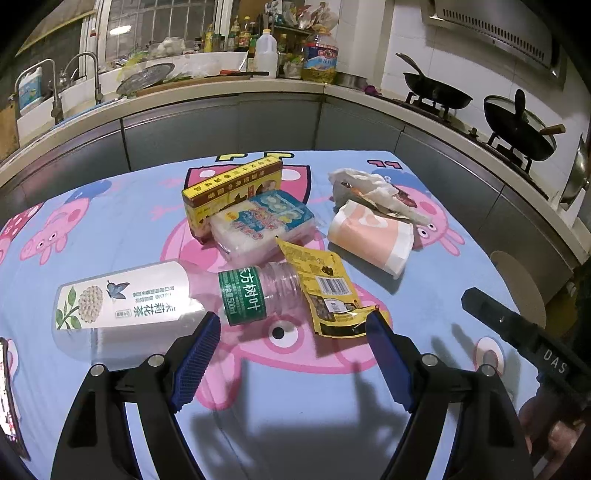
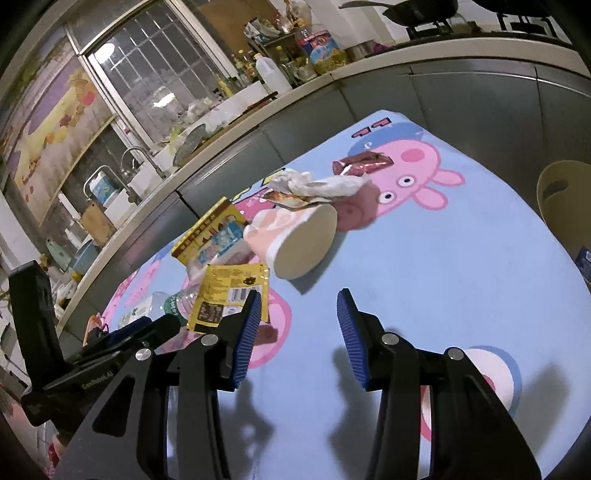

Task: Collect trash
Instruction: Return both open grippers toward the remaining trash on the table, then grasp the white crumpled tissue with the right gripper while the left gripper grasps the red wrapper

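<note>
On the cartoon cloth (image 1: 110, 221), a clear bottle (image 1: 184, 295) lies sideways just ahead of the left gripper (image 1: 291, 325), jaws wide and empty. Its long axis runs across the gap, so that hand seems nearer (right gripper (image 2: 299, 306) parted, empty too).

a barred window (image 1: 162, 22) above a cluttered curved counter (image 1: 258, 86), grey cabinets (image 1: 221, 129) below; seemingly night outside.

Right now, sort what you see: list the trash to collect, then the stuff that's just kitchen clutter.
Trash on the cloth:
- clear bottle
- white tea bottle
- yellow snack pouch
- paper cup
- crumpled tissue
- yellow box
- tissue pack
- red wrapper

Just lying about:
- woks
- oil jug
- faucet
</note>
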A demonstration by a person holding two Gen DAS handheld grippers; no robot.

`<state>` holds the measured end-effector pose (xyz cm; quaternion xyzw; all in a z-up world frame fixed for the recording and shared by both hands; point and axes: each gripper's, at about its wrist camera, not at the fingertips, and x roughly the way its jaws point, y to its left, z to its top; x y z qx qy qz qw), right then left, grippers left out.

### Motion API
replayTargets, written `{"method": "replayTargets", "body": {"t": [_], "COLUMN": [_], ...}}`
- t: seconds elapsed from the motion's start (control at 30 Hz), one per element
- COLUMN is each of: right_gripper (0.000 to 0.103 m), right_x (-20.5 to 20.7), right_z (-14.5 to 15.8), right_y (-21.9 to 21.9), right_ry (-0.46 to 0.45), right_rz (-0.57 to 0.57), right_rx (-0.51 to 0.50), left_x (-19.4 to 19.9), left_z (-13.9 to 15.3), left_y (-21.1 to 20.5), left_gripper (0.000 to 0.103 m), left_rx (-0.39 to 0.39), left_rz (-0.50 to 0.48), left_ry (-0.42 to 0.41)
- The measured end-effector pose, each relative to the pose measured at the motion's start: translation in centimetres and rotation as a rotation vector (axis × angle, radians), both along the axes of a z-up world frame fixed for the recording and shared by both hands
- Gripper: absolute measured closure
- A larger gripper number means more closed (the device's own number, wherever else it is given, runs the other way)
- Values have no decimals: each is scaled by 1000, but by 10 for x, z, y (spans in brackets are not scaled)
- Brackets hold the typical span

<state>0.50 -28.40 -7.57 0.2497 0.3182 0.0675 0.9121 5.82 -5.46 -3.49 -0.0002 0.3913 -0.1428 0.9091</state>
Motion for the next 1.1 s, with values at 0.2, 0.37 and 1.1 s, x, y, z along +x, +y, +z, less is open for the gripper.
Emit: {"method": "replayTargets", "body": {"t": [0.2, 0.37, 1.1], "right_gripper": [60, 60, 60], "right_x": [0, 1, 4], "right_z": [-10, -15, -17], "right_y": [-3, -6, -7], "right_ry": [19, 29, 39], "right_rz": [-3, -6, 9], "right_rx": [8, 14, 20], "left_x": [1, 3, -6], "left_z": [-4, -8, -23], "left_y": [-2, -3, 14], "left_gripper": [22, 22, 22], "left_rx": [11, 20, -14], "left_rz": [-1, -1, -13], "left_ry": [9, 19, 37]}}
